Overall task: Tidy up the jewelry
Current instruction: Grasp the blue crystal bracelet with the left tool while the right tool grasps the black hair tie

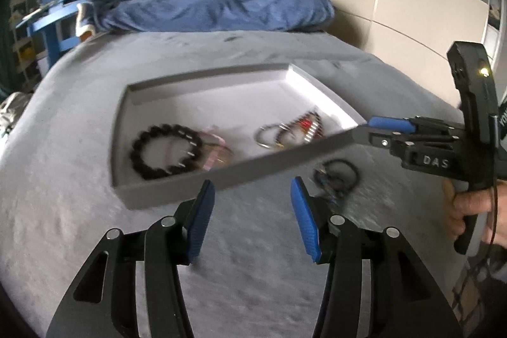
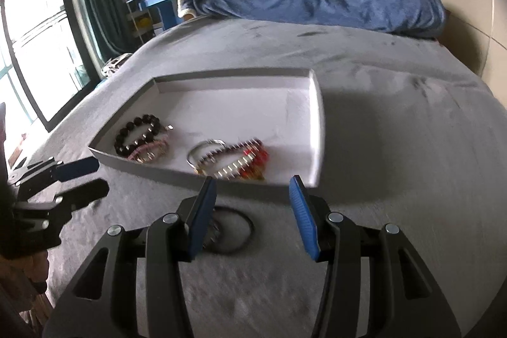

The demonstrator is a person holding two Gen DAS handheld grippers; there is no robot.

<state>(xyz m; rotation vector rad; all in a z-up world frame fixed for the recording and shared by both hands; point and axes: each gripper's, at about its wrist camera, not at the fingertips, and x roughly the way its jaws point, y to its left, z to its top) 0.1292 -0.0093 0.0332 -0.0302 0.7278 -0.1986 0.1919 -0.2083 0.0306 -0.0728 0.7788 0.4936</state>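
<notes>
grey bed point(image 2: 380, 116), both tongs point(image 1: 252, 211) point(image 2: 252, 211) level, parted

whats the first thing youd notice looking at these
The shallow grey tray on the bed, with a black bead bracelet at its left and a red spiked bracelet near its front edge. A black cord bracelet lies outside, on the bedcover beneath the open right hand-held gripper.

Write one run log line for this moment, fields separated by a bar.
left hand-held gripper open, empty | right hand-held gripper open above black ring on bed | tray holds bracelets
</notes>
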